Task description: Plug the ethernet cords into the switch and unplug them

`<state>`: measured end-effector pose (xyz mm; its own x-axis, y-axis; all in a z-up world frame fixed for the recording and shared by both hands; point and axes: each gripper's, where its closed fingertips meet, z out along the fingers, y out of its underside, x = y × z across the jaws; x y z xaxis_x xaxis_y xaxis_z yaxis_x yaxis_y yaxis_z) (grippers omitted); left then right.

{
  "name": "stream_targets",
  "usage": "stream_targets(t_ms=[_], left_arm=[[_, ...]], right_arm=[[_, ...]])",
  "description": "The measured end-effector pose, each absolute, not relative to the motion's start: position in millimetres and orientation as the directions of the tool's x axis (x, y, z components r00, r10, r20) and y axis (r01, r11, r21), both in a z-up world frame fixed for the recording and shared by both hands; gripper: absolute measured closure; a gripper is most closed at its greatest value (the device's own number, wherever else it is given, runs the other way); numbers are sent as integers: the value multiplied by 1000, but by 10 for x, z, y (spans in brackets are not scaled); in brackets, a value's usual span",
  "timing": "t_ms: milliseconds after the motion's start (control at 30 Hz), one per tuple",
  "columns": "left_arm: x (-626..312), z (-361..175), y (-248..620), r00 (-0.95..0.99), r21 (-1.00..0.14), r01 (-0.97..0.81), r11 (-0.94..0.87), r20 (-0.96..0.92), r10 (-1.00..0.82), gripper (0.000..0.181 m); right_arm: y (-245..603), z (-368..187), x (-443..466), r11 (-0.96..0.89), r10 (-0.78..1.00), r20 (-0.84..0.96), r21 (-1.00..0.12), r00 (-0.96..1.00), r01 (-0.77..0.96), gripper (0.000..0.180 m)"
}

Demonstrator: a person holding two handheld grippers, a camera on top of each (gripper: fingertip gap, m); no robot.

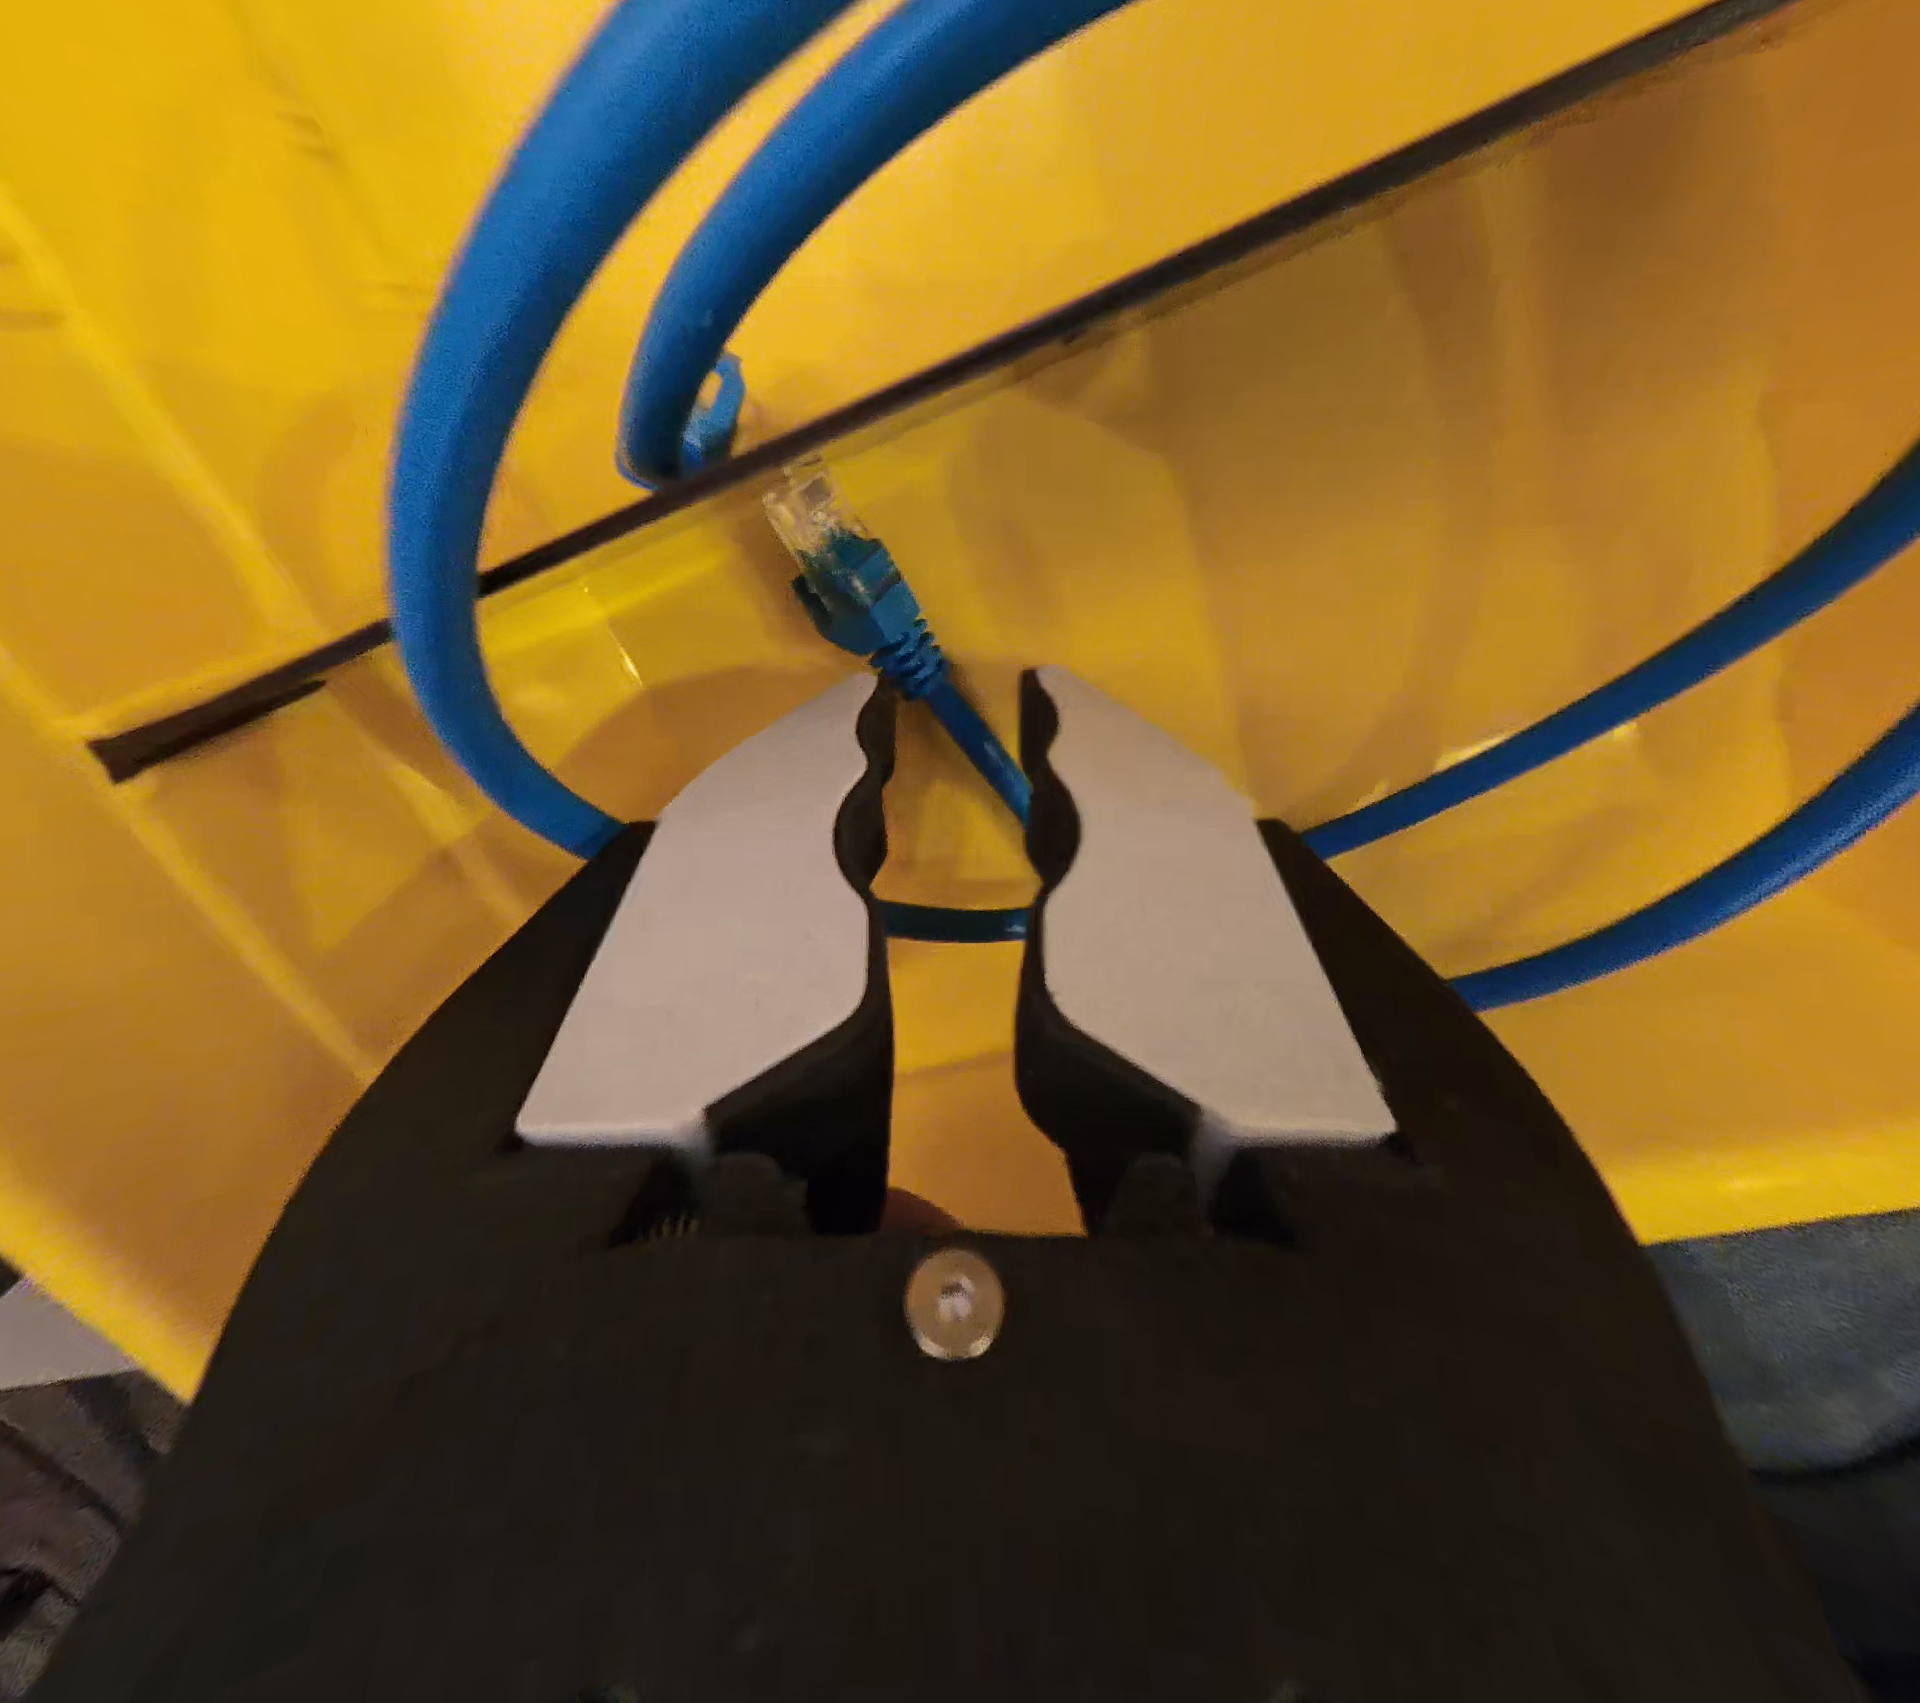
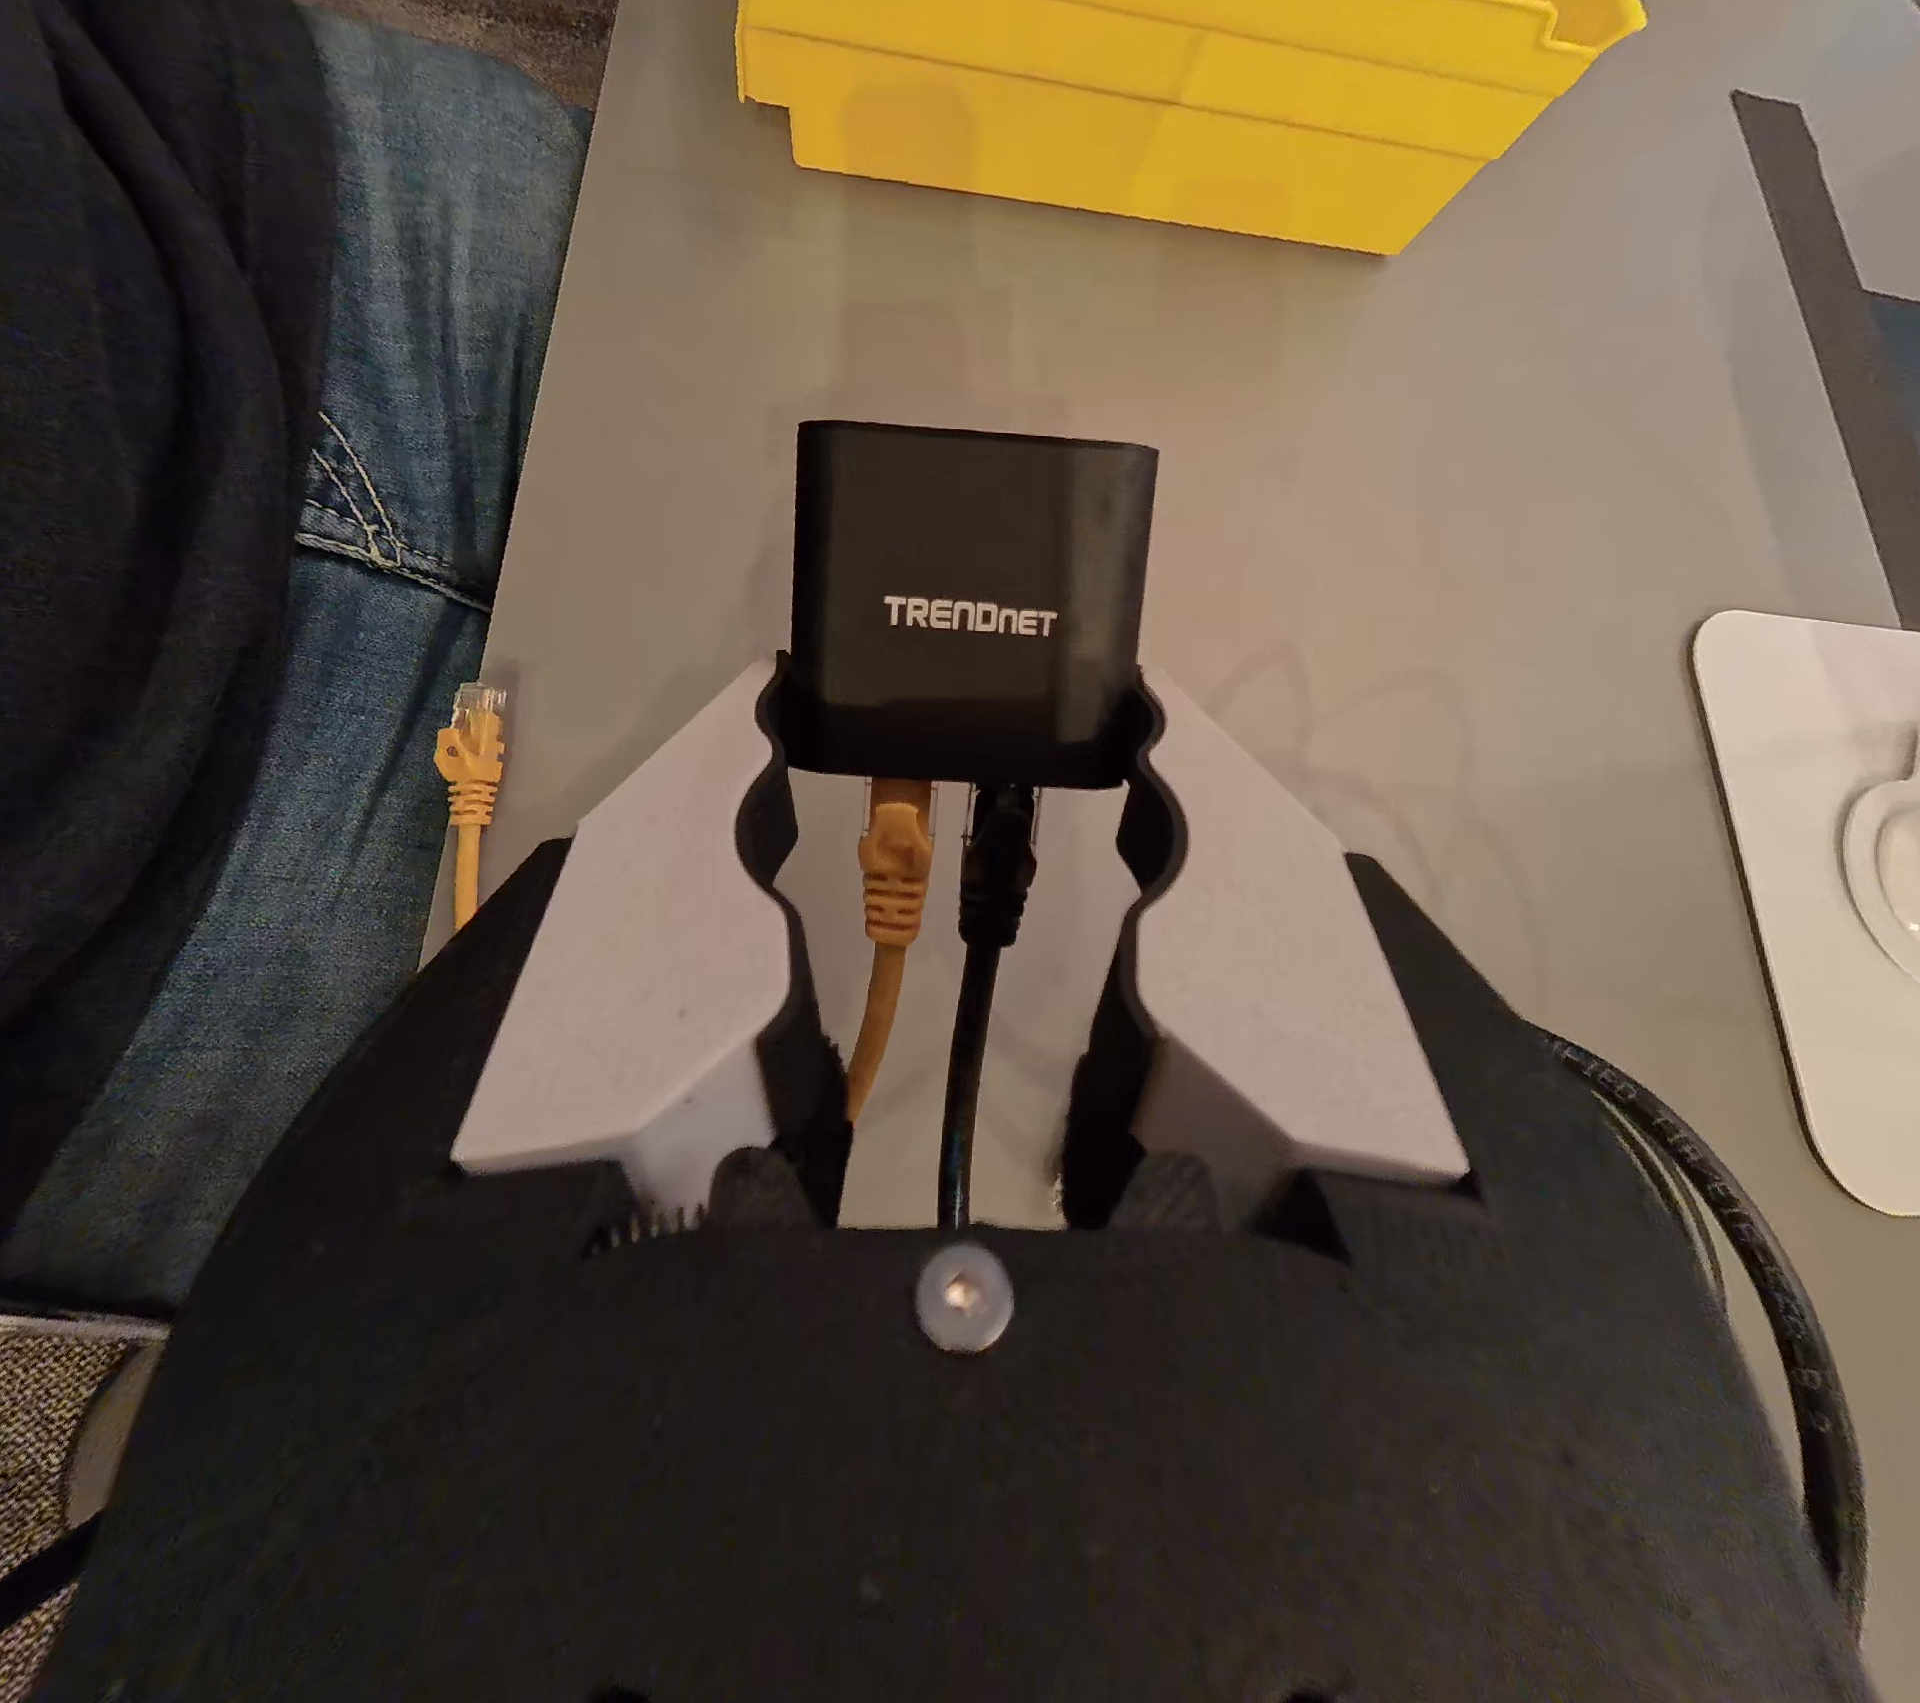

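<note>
In the left wrist view, a coiled blue ethernet cord (image 1: pixel 540 219) lies in a yellow bin (image 1: pixel 1351 510). Its clear plug with a blue boot (image 1: pixel 847 573) lies just ahead of my left gripper (image 1: pixel 956 697). The jaws stand slightly apart, with the thin cord running between them untouched. In the right wrist view, my right gripper (image 2: pixel 961 708) is shut on the near end of a black switch (image 2: pixel 971 552) on the grey table (image 2: pixel 1403 458). An orange cord (image 2: pixel 891 874) and a black cord (image 2: pixel 995 874) are plugged into the switch's near side.
A black divider strip (image 1: pixel 1143 303) crosses the bin. The yellow bin (image 2: pixel 1143 74) stands beyond the switch. A loose orange plug (image 2: pixel 473 749) hangs at the table's left edge, next to a person's jeans (image 2: pixel 312 614). A white pad (image 2: pixel 1829 874) lies at right. The gap from one gripper's tips to the other's is roughly 40 cm.
</note>
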<state>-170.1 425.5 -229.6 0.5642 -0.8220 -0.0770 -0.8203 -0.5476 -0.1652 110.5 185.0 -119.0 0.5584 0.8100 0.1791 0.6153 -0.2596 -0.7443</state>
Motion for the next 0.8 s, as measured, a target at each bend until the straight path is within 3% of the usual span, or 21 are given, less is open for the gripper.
stream_targets(t_ms=[167, 400, 600, 800], left_arm=[[-1690, -2286, 4315, 520, -210, -846, -489, -131, -844, 170], [-1553, -1727, 4328, 354, -302, -925, -232, -455, -817, 173], [-1396, -940, 4320, 216, -268, -963, 14, -804, -554, 173], [-1032, -116, 4139, 129, -191, -947, 258, -962, -239, 173]], right_arm=[[1855, -1184, 1109, -257, 808, 179, -750, 561, 609, 119], [1869, -1193, 1131, -264, 806, 171, -753, 567, 602, 119], [1903, -1145, 1143, -272, 803, 163, -756, 573, 596, 119], [1921, -1046, 1188, -275, 794, 167, -759, 585, 590, 119]])
